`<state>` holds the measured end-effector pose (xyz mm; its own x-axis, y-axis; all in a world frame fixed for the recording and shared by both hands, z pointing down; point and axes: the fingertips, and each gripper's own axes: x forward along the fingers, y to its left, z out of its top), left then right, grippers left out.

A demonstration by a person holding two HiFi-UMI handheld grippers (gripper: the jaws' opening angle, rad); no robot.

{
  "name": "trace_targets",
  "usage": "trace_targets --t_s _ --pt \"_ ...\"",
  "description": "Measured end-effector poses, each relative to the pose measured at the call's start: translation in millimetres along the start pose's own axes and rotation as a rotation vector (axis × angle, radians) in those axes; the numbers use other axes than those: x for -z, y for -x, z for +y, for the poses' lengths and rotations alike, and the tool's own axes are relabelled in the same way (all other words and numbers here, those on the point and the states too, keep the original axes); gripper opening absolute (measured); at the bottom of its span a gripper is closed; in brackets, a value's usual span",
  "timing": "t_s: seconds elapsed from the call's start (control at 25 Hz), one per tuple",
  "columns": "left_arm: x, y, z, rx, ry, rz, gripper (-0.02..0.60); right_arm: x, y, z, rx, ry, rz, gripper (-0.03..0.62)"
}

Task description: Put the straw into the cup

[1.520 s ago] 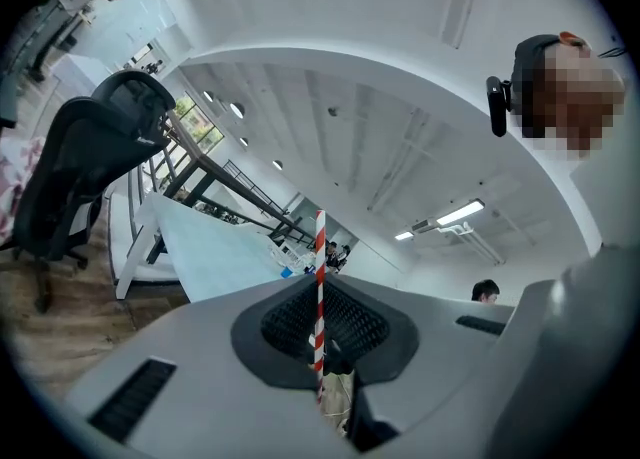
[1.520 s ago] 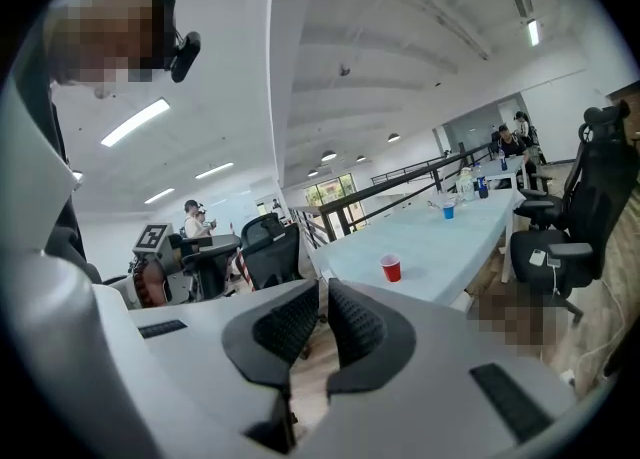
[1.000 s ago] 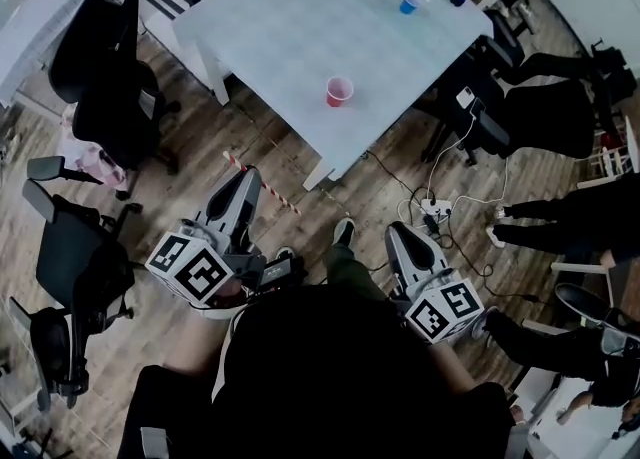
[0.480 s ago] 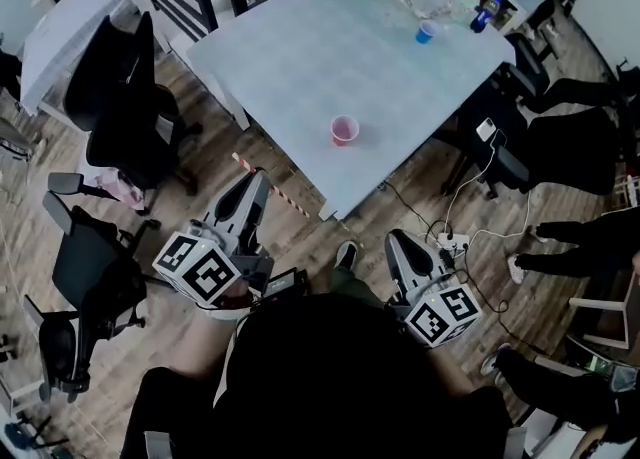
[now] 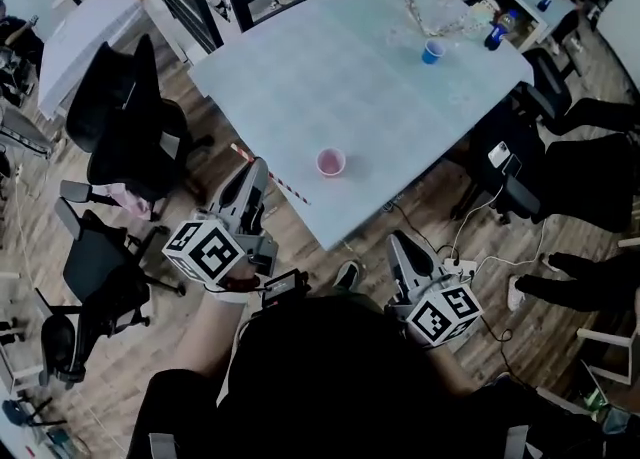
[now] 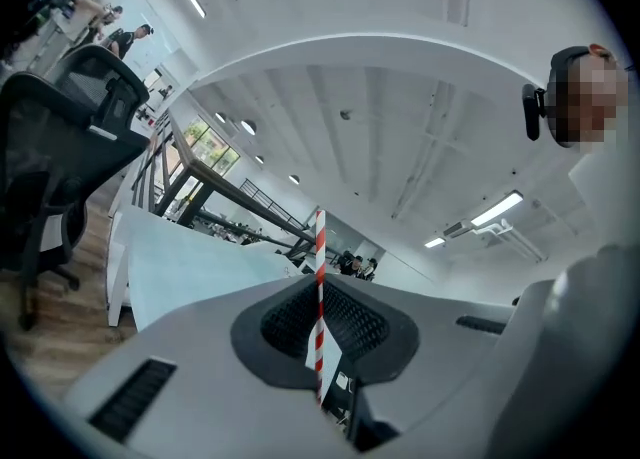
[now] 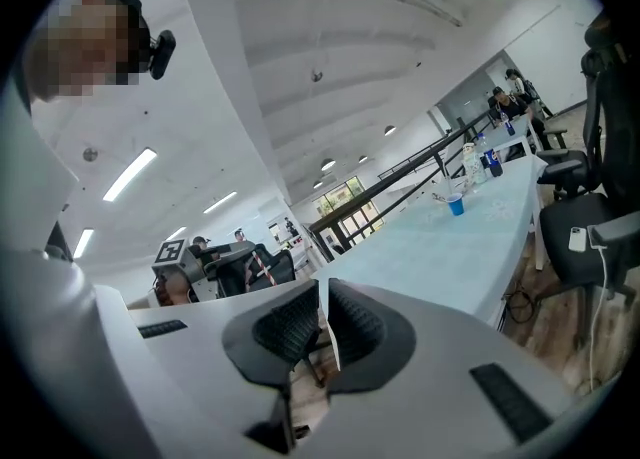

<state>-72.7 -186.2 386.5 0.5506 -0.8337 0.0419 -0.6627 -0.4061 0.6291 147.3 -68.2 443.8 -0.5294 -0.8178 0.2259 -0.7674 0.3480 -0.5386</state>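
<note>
A pink cup [image 5: 331, 162] stands upright near the front edge of the pale blue table [image 5: 340, 67]. My left gripper [image 5: 258, 169] is at the table's near corner, left of the cup, shut on a red-and-white striped straw [image 5: 290, 190] that lies crosswise over the table edge. In the left gripper view the straw [image 6: 319, 297] rises upright between the closed pads of the left gripper [image 6: 320, 347]. My right gripper [image 5: 397, 240] hangs over the wooden floor, short of the table. It is shut with nothing in it, as the right gripper [image 7: 323, 312] view shows.
A blue cup [image 5: 432, 51], a bottle [image 5: 497, 31] and clear clutter sit at the table's far right. Black office chairs [image 5: 120, 127] stand to the left and others [image 5: 525, 187] to the right. A power strip with cables [image 5: 462, 265] lies on the floor.
Both grippers have moved forward toward the table with the person. The straw's end now lies over the table edge, and the pink cup is closer to the left gripper.
</note>
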Motion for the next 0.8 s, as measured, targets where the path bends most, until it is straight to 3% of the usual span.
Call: trace_targets --t_s 0.24,0.4,0.8 --pt "6 -32 8 -0.073 0.003 -0.025 0.028 -4 -12 -28 -0.031 -0.025 0.060 0.051" --pt "12 -44 26 -0.114 0.057 -0.051 0.027 -1 -19 -38 -0.031 -0.023 0.081 0.051" --pt "17 -86 84 -0.134 0.140 -0.032 0.028 -2 -46 -36 0.027 -0.033 0.076 0.051"
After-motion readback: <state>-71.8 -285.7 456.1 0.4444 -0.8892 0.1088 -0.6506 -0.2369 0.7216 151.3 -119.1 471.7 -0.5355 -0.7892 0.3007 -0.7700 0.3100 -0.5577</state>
